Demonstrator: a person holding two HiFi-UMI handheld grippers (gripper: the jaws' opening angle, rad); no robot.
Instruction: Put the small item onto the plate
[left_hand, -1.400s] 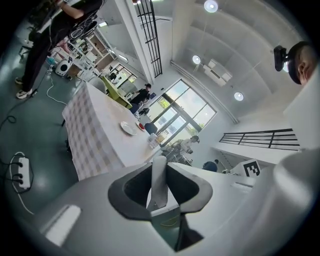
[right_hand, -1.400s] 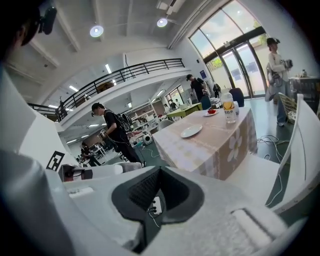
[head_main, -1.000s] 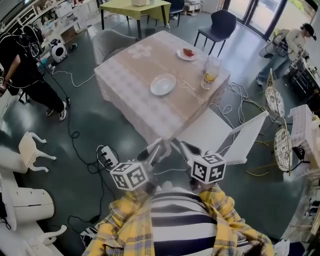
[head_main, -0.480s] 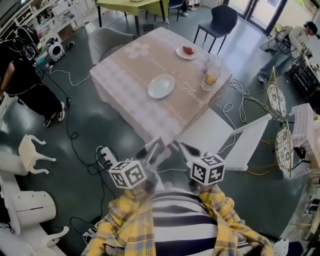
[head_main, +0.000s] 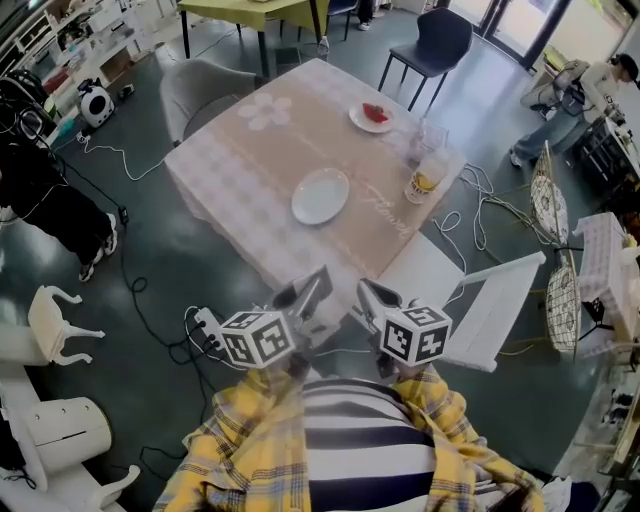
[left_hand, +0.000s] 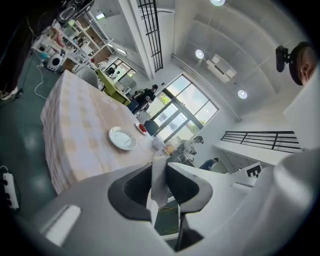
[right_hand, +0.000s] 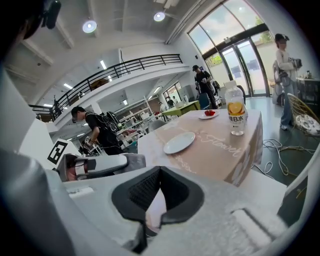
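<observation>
Red in colour, the small item (head_main: 376, 111) is being carried by a little white dish (head_main: 358, 117) near the far corner of the worktop (head_main: 240, 165), well apart from both tongs. The plate (head_main: 320, 195), white and bare, is lying at about the middle of the worktop, between the small item and the person, and it is being touched by nothing. A clear bottle (head_main: 427, 178) with an orange picture on its label is being kept upright near the right edge, and a clear glass (head_main: 430, 138) is being seen just behind it. The worktop is being covered by a beige cloth with pale checks.

The left tongs (head_main: 320, 274) are being held low in front of the person, short of the near corner of the worktop. In the left gripper view the jaws are being kept only a narrow slit apart, and nothing is being gripped between them. The right tongs (head_main: 362, 288) are being held just beside the left tongs. In the right gripper view the jaw tips are being pressed together, with nothing between them.

A white chair (head_main: 470, 300) is being seen at the near right side of the worktop and a dark chair (head_main: 440, 40) beyond the far corner. A white power strip (head_main: 205, 322) is lying on the dark floor.
</observation>
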